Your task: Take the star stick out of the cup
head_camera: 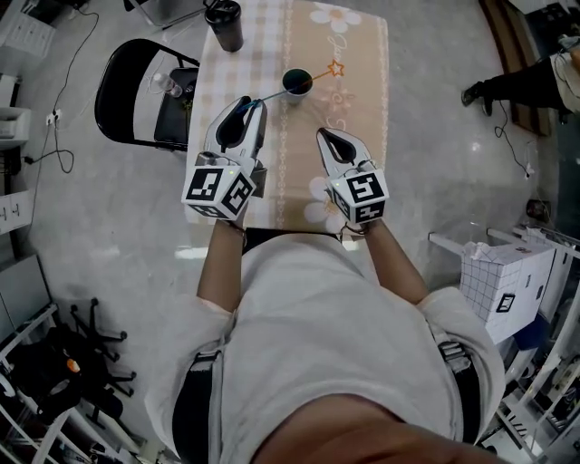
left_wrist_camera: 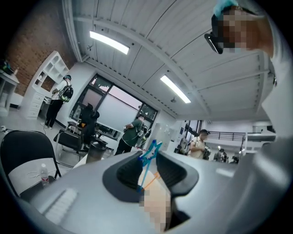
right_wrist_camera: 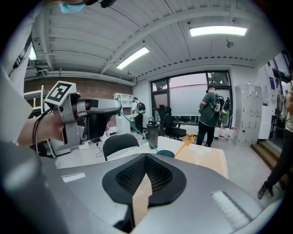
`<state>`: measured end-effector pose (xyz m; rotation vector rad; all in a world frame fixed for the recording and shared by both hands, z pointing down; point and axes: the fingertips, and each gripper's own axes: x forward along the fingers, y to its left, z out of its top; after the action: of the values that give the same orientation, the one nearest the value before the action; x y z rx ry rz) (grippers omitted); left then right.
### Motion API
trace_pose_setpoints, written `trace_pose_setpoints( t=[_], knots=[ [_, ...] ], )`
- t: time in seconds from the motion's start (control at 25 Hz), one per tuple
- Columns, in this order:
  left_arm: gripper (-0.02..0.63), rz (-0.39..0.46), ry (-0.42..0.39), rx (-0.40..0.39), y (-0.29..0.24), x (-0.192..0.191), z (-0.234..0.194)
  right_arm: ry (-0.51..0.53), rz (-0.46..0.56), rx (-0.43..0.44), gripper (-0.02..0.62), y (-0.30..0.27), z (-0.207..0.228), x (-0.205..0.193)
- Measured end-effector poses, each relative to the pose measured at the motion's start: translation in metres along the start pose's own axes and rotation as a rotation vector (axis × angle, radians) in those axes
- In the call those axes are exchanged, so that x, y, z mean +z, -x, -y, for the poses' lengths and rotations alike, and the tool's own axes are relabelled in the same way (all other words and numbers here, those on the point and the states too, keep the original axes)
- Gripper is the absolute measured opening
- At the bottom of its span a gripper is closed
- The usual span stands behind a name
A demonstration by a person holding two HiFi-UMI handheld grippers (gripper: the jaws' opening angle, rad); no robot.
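Note:
A dark teal cup [head_camera: 296,82] stands on the checked beige table [head_camera: 358,118]. An orange star stick [head_camera: 335,68] leans out of it to the right. A blue star stick [head_camera: 270,94] slants from the cup to my left gripper [head_camera: 251,102], which is shut on its star end. In the left gripper view the blue star [left_wrist_camera: 151,150] sits pinched between the pads. The right gripper view shows that stick [right_wrist_camera: 137,132] running down into the cup [right_wrist_camera: 165,154], with the orange star [right_wrist_camera: 188,136] beside it. My right gripper [head_camera: 324,136] hovers shut and empty near the table's front.
A dark tumbler [head_camera: 224,23] stands at the table's far left corner. A black folding chair [head_camera: 145,91] with a water bottle [head_camera: 168,84] on its seat is left of the table. A white box [head_camera: 507,281] sits on the floor to the right. Several people stand in the background.

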<state>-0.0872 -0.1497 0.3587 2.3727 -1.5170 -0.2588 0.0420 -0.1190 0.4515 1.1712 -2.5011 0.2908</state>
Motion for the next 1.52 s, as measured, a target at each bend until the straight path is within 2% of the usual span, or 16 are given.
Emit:
trace_pose_setpoints(
  t=[0.2, 0.44, 0.64, 0.8, 0.96, 1.08, 1.24, 1.52],
  knots=[
    [0.094, -0.001, -0.012, -0.002, 0.031, 0.009, -0.012, 0.004, -0.016, 0.066, 0.000, -0.018, -0.029, -0.003],
    [0.095, -0.102, 0.072, 0.008, 0.057, -0.025, -0.031, 0.022, -0.049, 0.107, 0.000, -0.027, -0.055, -0.012],
    [0.094, -0.231, 0.089, -0.020, 0.055, -0.072, -0.033, 0.026, -0.070, 0.084, 0.000, -0.022, -0.061, -0.018],
    [0.094, -0.244, 0.215, -0.097, 0.043, -0.090, -0.020, 0.024, -0.088, 0.044, 0.000, -0.011, -0.053, -0.025],
    [0.095, -0.332, 0.209, -0.112, 0.034, -0.121, -0.015, 0.002, -0.108, -0.007, 0.000, -0.002, -0.042, -0.034],
    [0.095, -0.358, 0.234, -0.091, 0.035, -0.138, -0.021, -0.009, -0.124, -0.026, 0.000, 0.003, -0.041, -0.041],
    [0.094, -0.325, 0.267, -0.041, 0.033, -0.145, -0.036, -0.029, -0.145, -0.029, 0.000, 0.001, -0.042, -0.052],
    [0.095, -0.364, 0.221, 0.148, 0.037, -0.171, -0.083, -0.037, -0.175, -0.001, 0.000, -0.020, -0.049, -0.061]
  ],
)
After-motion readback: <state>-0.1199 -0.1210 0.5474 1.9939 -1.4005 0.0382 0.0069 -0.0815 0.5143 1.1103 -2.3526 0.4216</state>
